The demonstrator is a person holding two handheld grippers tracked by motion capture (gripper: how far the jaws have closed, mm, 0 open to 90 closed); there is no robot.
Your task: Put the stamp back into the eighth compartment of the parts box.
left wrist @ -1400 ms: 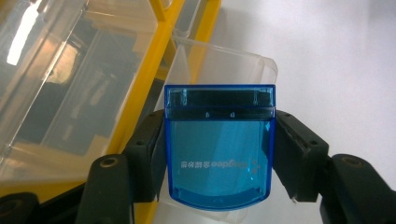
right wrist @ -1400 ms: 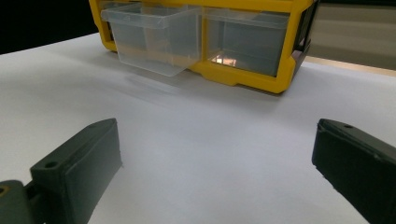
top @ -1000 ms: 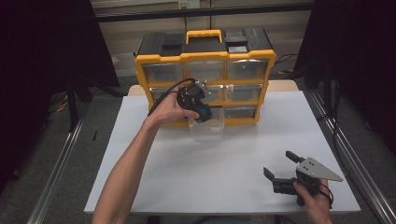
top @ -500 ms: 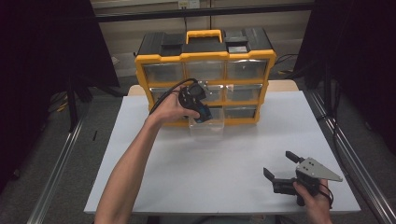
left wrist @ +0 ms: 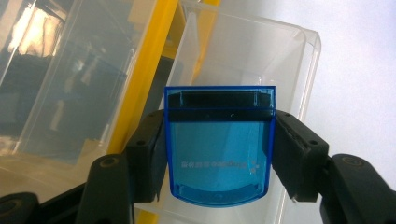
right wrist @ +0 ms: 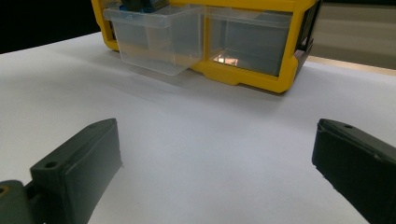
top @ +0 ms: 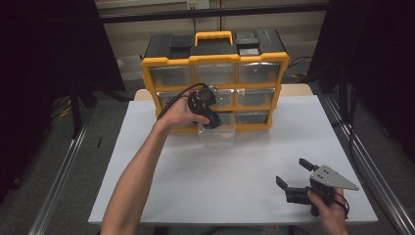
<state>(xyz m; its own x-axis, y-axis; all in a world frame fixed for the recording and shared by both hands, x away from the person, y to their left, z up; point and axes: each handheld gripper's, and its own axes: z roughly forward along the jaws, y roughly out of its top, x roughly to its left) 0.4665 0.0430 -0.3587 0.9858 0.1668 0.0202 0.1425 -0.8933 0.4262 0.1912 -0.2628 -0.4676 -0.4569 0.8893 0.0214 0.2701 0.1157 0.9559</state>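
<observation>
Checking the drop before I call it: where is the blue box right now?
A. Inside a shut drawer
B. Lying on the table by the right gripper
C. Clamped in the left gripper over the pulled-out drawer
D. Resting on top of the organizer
C: in the left gripper view both pads press the blue box over the open drawer; left gripper.

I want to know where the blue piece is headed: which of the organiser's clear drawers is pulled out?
The bottom-row middle clear plastic drawer; it juts onto the white table while the others sit flush.
</observation>
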